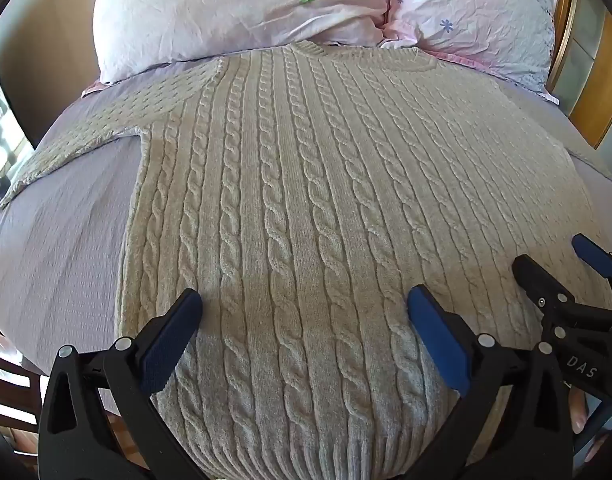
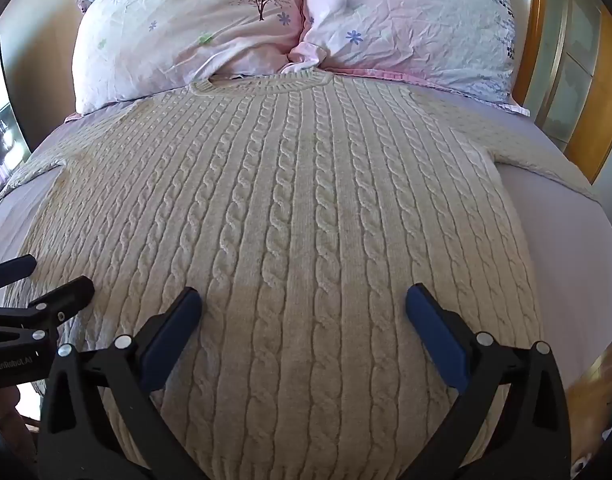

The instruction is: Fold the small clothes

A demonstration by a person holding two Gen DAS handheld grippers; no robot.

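A cream cable-knit sweater [image 1: 306,184] lies flat and face up on the bed, collar toward the pillows, sleeves spread to both sides. It also fills the right wrist view [image 2: 289,208]. My left gripper [image 1: 303,304] is open and empty, hovering over the sweater's lower left part near the hem. My right gripper [image 2: 303,304] is open and empty over the lower right part. Each gripper shows at the edge of the other's view: the right gripper [image 1: 554,264] and the left gripper [image 2: 49,276].
The bed has a lilac sheet [image 1: 65,232]. Two pink floral pillows [image 2: 185,36] [image 2: 410,24] lie at the head, touching the collar. A wooden headboard [image 2: 534,40] stands at the far right. A dark screen [image 2: 1,120] is at the left.
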